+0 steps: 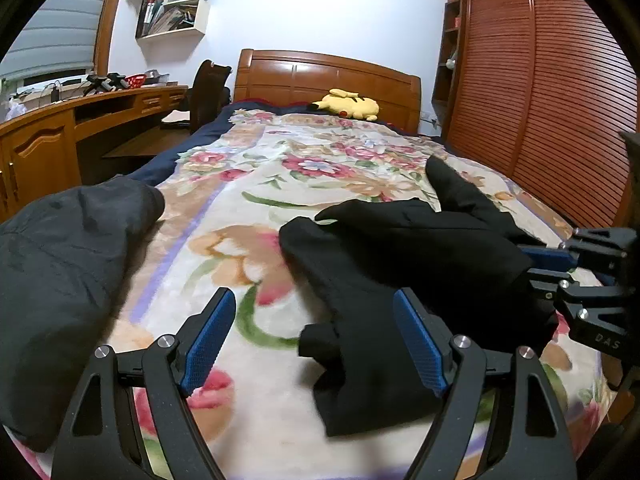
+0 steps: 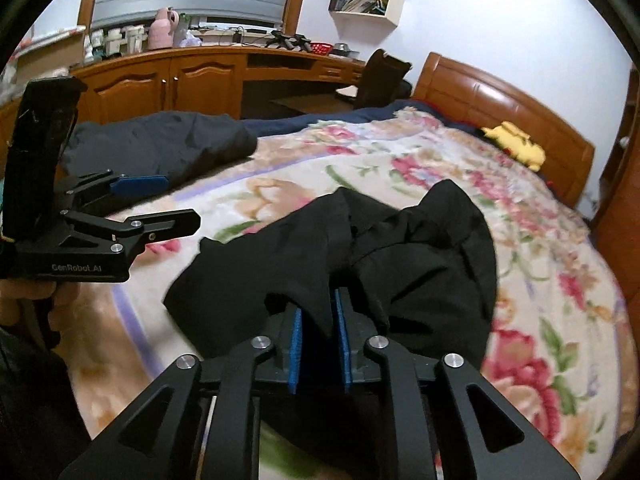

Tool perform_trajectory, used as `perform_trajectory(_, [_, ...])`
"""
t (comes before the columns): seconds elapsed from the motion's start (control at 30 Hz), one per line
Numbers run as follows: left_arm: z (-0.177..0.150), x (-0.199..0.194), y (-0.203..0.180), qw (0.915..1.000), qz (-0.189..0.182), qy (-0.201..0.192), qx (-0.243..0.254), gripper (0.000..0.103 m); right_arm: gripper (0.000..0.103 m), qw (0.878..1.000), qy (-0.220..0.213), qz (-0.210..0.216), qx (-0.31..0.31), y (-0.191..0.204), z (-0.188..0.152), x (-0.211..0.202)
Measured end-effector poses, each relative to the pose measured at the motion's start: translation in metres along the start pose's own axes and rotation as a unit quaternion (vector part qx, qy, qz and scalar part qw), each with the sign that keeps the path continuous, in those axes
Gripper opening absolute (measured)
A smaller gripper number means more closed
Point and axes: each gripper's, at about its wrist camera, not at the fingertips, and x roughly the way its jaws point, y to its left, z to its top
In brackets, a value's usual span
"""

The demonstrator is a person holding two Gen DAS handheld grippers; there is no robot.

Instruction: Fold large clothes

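Note:
A black garment (image 1: pixel 384 256) lies crumpled on the floral bed blanket (image 1: pixel 248 184). My left gripper (image 1: pixel 314 336) is open, its blue pads either side of the garment's near edge, holding nothing. It also shows at the left of the right wrist view (image 2: pixel 176 200). My right gripper (image 2: pixel 318 320) is shut on a fold of the black garment (image 2: pixel 420 256) and lifts it slightly. It shows at the right edge of the left wrist view (image 1: pixel 560 258). A second dark garment (image 1: pixel 60 280) lies bunched at the bed's left side.
A yellow plush toy (image 1: pixel 352 106) lies by the wooden headboard (image 1: pixel 328 76). A wooden desk (image 1: pixel 80 120) with a chair (image 1: pixel 208 88) stands left of the bed. A slatted wardrobe (image 1: pixel 540 100) stands on the right. Wall shelves (image 1: pixel 176 0) hang above.

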Motion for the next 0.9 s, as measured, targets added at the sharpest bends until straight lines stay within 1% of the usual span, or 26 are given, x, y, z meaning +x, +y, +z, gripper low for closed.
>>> perform_trajectory(0.03, [0.000, 0.000, -0.002, 1.0000, -0.001, 0.000, 0.001, 0.082, 0.022, 1.000, 0.001, -0.012, -0.012, 0.001, 0.000, -0.003])
perform_trajectory(0.07, [0.001, 0.001, -0.004, 1.0000, -0.002, 0.000, 0.002, 0.082, 0.029, 1.000, 0.003, -0.022, -0.022, 0.004, -0.001, -0.006])
perform_trajectory(0.1, [0.001, 0.001, -0.005, 1.0000, -0.002, 0.000, 0.003, 0.082, 0.042, 0.999, 0.006, -0.035, -0.034, 0.006, 0.000, -0.008])
perform_trajectory(0.13, [0.001, 0.002, -0.007, 1.0000, -0.002, 0.000, 0.004, 0.082, 0.052, 0.998, 0.010, -0.048, -0.048, 0.011, 0.003, -0.005])
perform_trajectory(0.17, [0.001, 0.003, -0.008, 1.0000, -0.002, 0.000, 0.004, 0.082, 0.066, 0.997, 0.014, -0.056, -0.060, 0.016, 0.006, -0.002])
perform_trajectory(0.2, [0.001, 0.003, -0.010, 1.0000, -0.002, 0.000, 0.005, 0.082, 0.071, 0.996, 0.019, -0.054, -0.068, 0.020, 0.008, 0.001])
perform_trajectory(0.27, [0.001, 0.003, -0.012, 1.0000, -0.003, 0.000, 0.006, 0.082, 0.071, 0.996, 0.029, -0.056, -0.069, 0.022, 0.014, -0.001])
perform_trajectory(0.3, [0.001, 0.003, -0.013, 1.0000, -0.003, 0.000, 0.007, 0.082, 0.071, 0.996, 0.026, -0.048, -0.064, 0.022, 0.017, -0.004])
perform_trajectory(0.33, [0.001, 0.003, -0.014, 1.0000, -0.003, -0.001, 0.008, 0.082, 0.071, 0.998, 0.019, -0.035, -0.058, 0.029, 0.015, -0.014])
perform_trajectory(0.4, [0.001, 0.003, -0.014, 1.0000, -0.004, -0.001, 0.008, 0.082, 0.071, 0.999, -0.003, -0.014, -0.042, 0.025, 0.015, -0.033])
perform_trajectory(0.43, [0.001, 0.003, -0.014, 1.0000, -0.004, -0.001, 0.007, 0.082, 0.071, 0.999, -0.014, -0.012, -0.034, 0.022, 0.014, -0.040])
perform_trajectory(0.53, [0.001, 0.002, -0.016, 0.9999, -0.007, -0.004, 0.007, 0.082, 0.071, 0.999, -0.041, -0.028, -0.018, 0.011, 0.009, -0.059])
perform_trajectory(0.6, [0.001, -0.001, -0.019, 0.9999, -0.012, -0.009, 0.008, 0.082, 0.071, 0.998, -0.049, -0.043, -0.009, 0.002, 0.002, -0.066])
perform_trajectory(0.67, [0.003, -0.003, -0.025, 0.9996, -0.021, -0.016, 0.008, 0.082, 0.071, 0.997, -0.045, -0.054, 0.008, -0.008, -0.010, -0.069])
perform_trajectory(0.77, [0.008, -0.005, -0.036, 0.9988, -0.041, -0.025, 0.006, 0.082, 0.071, 0.997, -0.025, -0.069, 0.039, -0.025, -0.025, -0.063])
perform_trajectory(0.9, [0.019, -0.007, -0.063, 0.9964, -0.075, -0.037, 0.013, 0.082, 0.071, 0.994, -0.002, -0.084, 0.065, -0.039, -0.040, -0.047])
